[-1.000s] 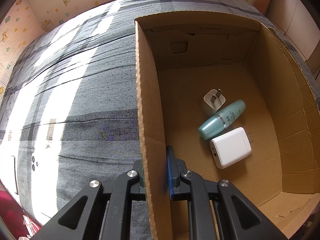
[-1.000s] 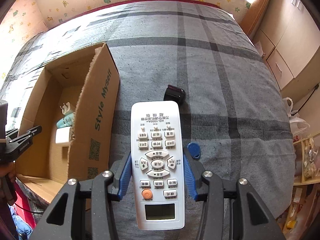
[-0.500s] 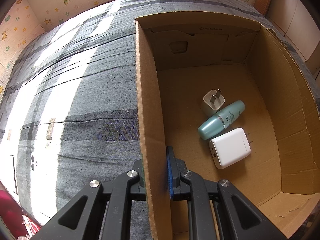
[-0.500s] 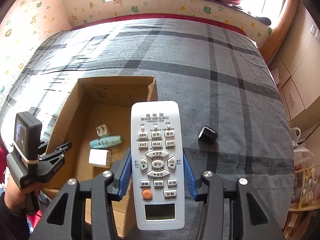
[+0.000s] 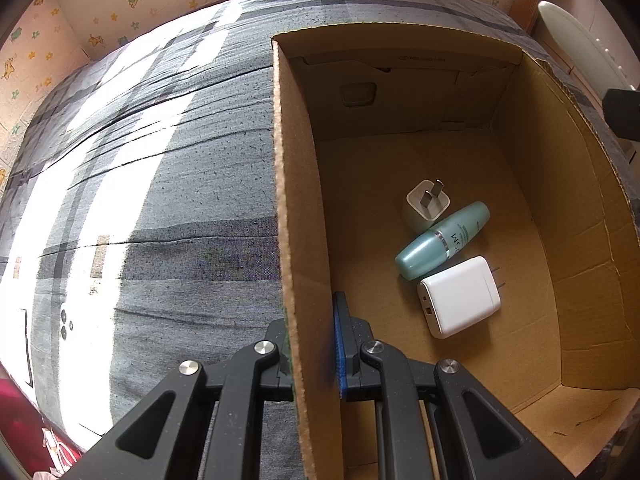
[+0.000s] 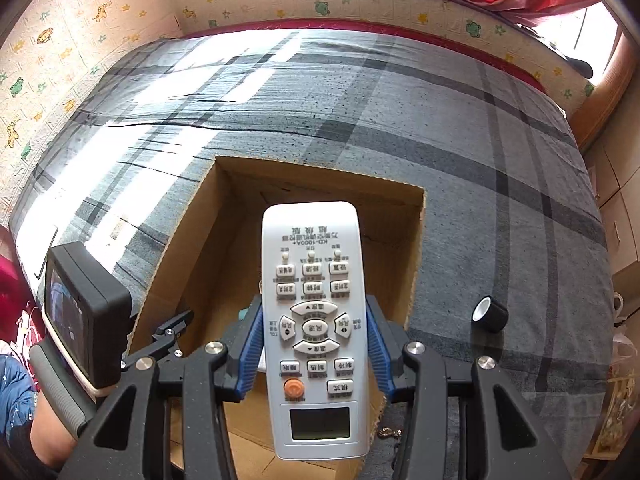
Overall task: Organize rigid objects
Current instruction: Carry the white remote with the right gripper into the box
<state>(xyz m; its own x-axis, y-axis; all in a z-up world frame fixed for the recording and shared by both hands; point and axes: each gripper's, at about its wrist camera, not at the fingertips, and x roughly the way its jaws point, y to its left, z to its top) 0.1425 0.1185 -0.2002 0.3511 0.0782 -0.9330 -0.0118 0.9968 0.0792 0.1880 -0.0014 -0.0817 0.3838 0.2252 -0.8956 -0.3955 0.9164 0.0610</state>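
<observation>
Right gripper (image 6: 314, 344) clamps the white remote (image 6: 314, 328) over the open cardboard box (image 6: 192, 240); transfer step, release pending.
Left gripper (image 5: 310, 344) pinches the box's side wall, jaws nearly together, steadying it. Inside lie a small plug (image 5: 427, 206), a teal bottle (image 5: 442, 240) and a white charger (image 5: 460, 296), clustered. Next: lower the remote into bare floor beside them, then open. A black cylinder (image 6: 490, 314) waits on the bedspread (image 6: 400, 120).

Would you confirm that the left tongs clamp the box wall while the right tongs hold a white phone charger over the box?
Not quite: the right tongs hold a white remote control, as the right wrist view shows. The left tongs do clamp the box wall.
</observation>
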